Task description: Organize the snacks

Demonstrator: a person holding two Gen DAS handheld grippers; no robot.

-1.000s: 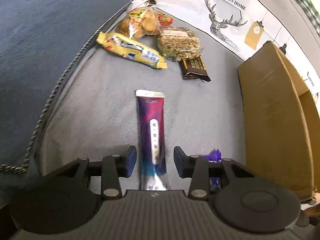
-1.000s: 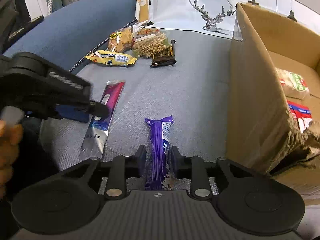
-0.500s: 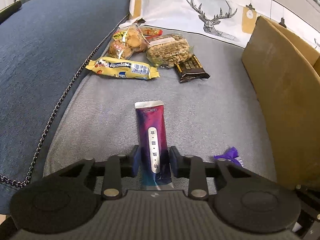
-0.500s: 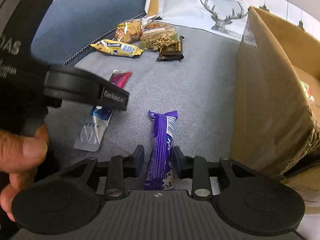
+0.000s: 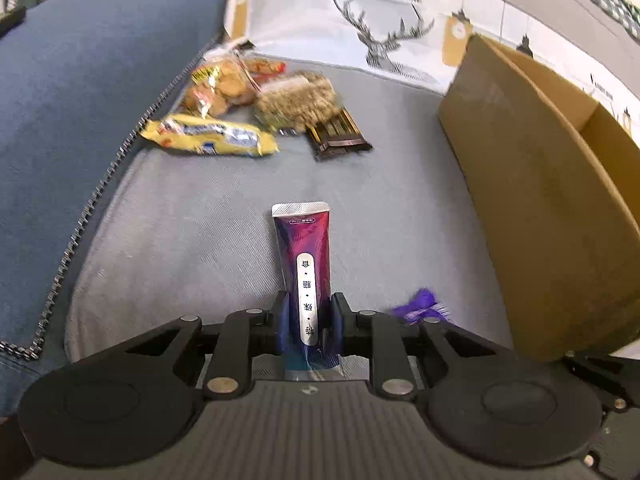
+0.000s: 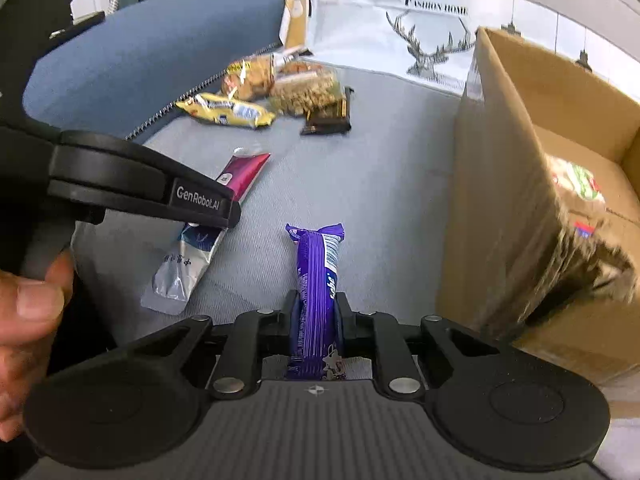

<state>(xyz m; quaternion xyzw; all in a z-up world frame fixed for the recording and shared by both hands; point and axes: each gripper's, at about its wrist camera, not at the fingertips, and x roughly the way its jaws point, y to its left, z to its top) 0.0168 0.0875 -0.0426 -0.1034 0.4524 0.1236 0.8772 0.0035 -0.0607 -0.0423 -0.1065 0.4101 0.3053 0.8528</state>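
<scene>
One view only — snacks inside box [image 6: 576, 184]

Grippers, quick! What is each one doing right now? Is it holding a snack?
Left gripper: closed on the magenta-and-blue sachet.
Right gripper: closed on the purple snack bar.

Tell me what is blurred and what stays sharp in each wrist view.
Left wrist view: the purple-red sachet in the left gripper is crisp, the far snack pile smeared. Right wrist view: the purple bar in the right gripper is sharp, the cardboard box corner streaked.
</scene>
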